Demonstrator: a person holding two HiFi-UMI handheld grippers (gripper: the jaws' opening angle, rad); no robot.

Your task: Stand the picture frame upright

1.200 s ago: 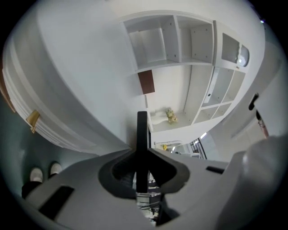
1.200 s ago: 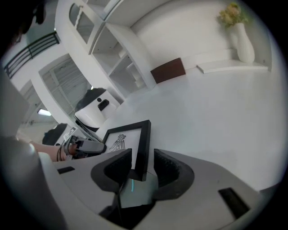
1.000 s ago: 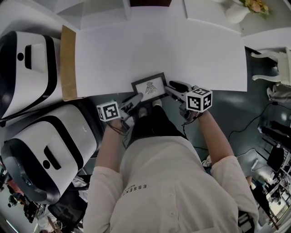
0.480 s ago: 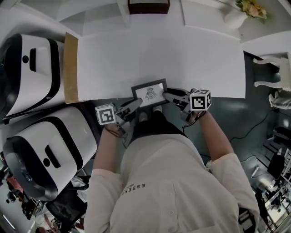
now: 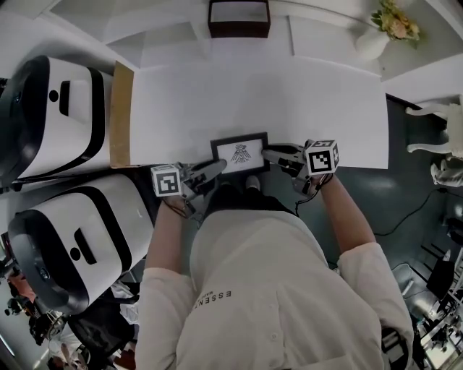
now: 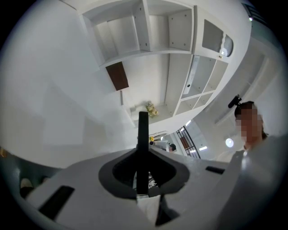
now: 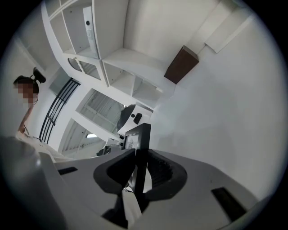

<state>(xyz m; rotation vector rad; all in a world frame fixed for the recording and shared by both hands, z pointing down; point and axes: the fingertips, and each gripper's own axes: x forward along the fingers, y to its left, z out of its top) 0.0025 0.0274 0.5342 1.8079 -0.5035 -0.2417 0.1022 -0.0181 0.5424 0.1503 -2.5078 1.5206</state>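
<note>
The wide white bench (image 5: 304, 108) is bare over most of its top. The picture frame (image 5: 239, 153), a small dark-bordered one with a line drawing, sits at the middle of its near edge, just in front of the person. The drawing faces up toward the head camera and the frame looks tipped up rather than flat, though whether its lower edge touches the bench cannot be told. The left gripper (image 5: 210, 170) is clamped on the frame's left side edge, which shows in its own view as a dark bar (image 6: 143, 148) pinched between the jaws. The right gripper (image 5: 278, 155) has just been closing its jaws and now grips the right side edge (image 7: 140, 148). So the grasp looks made and the raising begun. What seems left is to bring the frame fully upright, seat it on the bench and let go without it toppling. Around it, two big white-and-black machines (image 5: 79, 246) crowd the left, one beside the bench and one nearer. A brown board strip (image 5: 120, 115) lines the bench's left edge. A dark box (image 5: 239, 16) stands at the far middle and a vase of flowers (image 5: 380, 32) at the far right. All are well apart from the frame, and nothing stands in the way.
</note>
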